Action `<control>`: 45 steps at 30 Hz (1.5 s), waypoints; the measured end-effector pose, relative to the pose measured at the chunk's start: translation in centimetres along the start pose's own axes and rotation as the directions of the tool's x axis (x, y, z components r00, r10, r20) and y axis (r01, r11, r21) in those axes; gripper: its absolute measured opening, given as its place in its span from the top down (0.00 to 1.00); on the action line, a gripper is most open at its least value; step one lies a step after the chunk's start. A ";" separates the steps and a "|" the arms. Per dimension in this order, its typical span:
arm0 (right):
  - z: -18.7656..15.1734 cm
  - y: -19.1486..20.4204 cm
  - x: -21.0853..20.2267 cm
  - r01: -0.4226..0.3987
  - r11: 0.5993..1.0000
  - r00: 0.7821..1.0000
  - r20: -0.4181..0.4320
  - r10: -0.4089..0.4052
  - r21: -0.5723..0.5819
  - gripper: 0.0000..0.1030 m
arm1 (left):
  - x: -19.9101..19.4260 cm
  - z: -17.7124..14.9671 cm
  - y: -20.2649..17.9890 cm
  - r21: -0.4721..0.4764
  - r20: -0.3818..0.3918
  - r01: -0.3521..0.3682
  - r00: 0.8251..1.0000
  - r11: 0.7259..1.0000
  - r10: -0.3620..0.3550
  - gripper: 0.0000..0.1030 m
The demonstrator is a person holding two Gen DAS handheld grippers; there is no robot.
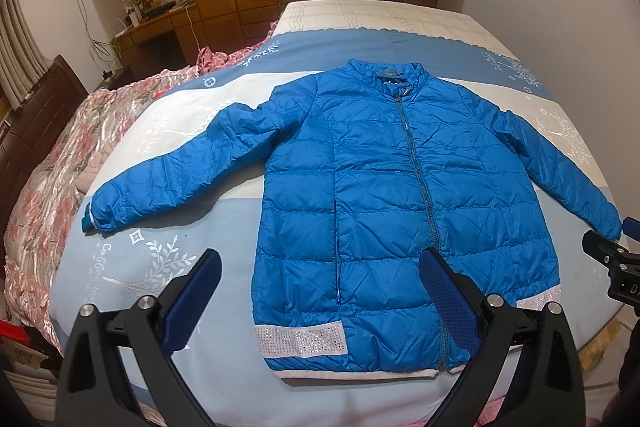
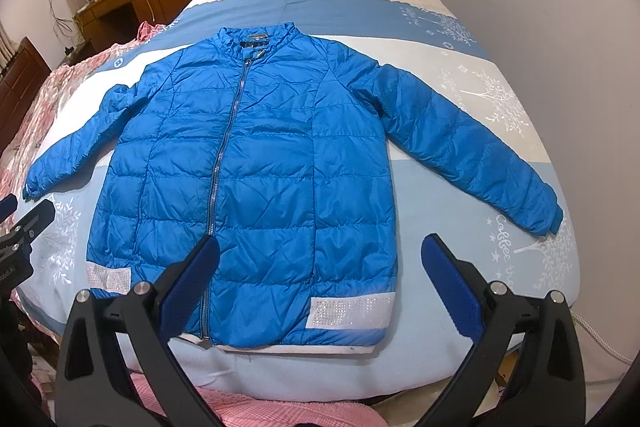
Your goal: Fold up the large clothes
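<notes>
A quilted blue zip-up puffer jacket (image 1: 404,195) lay spread flat on the bed (image 1: 420,23), ready for folding; both grippers, left gripper (image 1: 320,267) and right gripper (image 2: 320,255), hovered released.

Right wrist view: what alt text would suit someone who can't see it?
A blue jacket lies flat, zipped and face up on a bed, sleeves spread. The open right tongs hover above its hem, holding nothing.
</notes>
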State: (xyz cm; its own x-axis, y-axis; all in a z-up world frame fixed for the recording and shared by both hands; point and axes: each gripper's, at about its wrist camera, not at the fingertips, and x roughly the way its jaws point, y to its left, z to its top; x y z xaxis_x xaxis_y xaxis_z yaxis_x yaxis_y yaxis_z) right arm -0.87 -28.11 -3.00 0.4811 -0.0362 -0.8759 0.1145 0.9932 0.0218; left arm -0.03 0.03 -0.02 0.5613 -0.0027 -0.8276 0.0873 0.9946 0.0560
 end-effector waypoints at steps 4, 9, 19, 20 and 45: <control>0.0 0.0 0.0 0.000 1.000 1.000 0.001 0.000 0.002 0.03 | 0.3 0.1 -0.3 0.000 -0.001 0.000 1.000 1.000 0.000 0.04; 0.1 0.0 0.0 0.000 1.000 1.000 0.002 0.000 0.002 0.03 | 0.3 0.1 -0.3 0.000 0.000 0.001 1.000 1.000 -0.001 0.04; 0.1 0.0 0.1 -0.002 1.000 1.000 0.002 0.002 0.002 0.03 | 0.4 0.0 -0.1 0.001 -0.001 -0.002 1.000 1.000 0.002 0.04; 0.1 0.0 0.1 -0.001 1.000 1.000 0.002 0.001 0.001 0.03 | 0.4 0.0 -0.2 0.001 -0.001 -0.001 1.000 1.000 0.001 0.04; 0.2 0.0 0.0 -0.005 1.000 1.000 0.003 0.005 0.000 0.03 | 0.4 0.0 -0.2 0.003 0.000 -0.003 1.000 1.000 0.003 0.04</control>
State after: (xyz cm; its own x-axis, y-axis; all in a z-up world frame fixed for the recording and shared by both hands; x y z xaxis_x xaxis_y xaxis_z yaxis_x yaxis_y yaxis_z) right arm -0.72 -28.08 -2.92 0.4840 -0.0317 -0.8745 0.1119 0.9934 0.0259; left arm 0.23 -0.16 -0.36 0.5613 0.0006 -0.8276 0.0881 0.9943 0.0605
